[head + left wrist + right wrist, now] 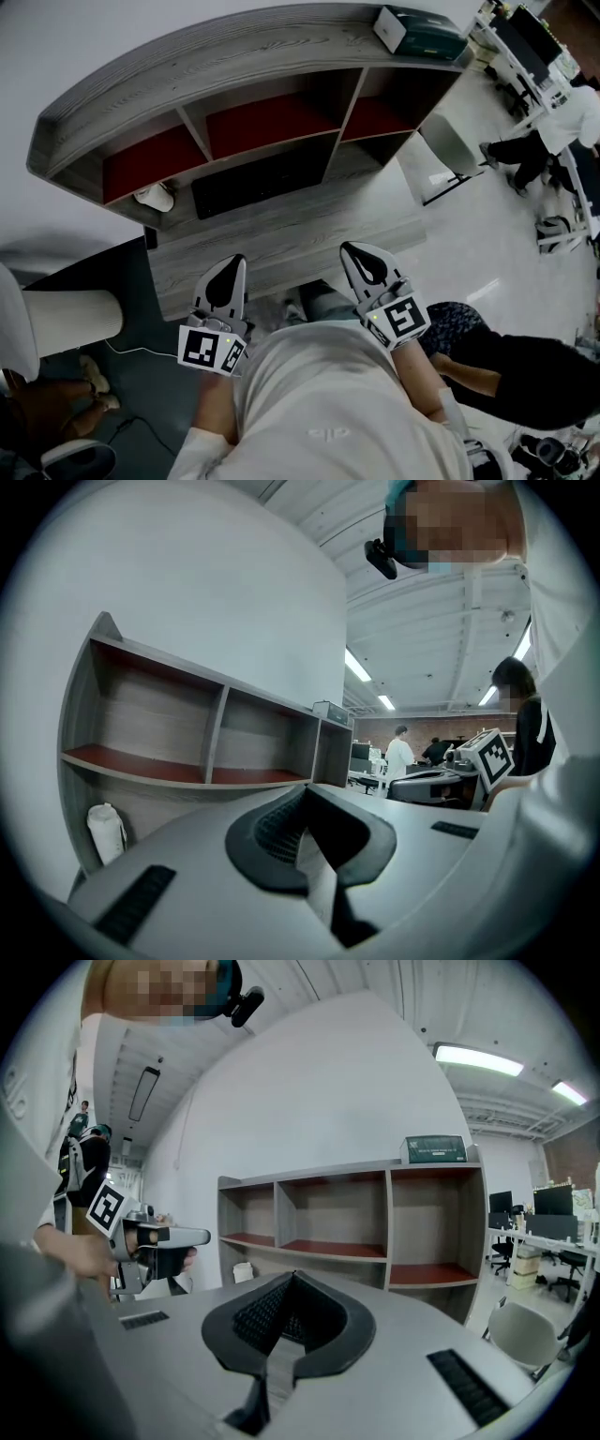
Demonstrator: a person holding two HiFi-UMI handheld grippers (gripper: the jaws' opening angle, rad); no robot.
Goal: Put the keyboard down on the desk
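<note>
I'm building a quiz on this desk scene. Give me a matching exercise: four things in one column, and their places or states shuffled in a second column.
Things
1. keyboard
2. green and white box
3. white object
4. left gripper

Places or states
a. on top of the shelf unit
b. tongs shut, empty
c. on the desk, under the left compartment
d. on the desk, under the middle compartment

Pairs: 1-d, 2-a, 3-c, 4-b
</note>
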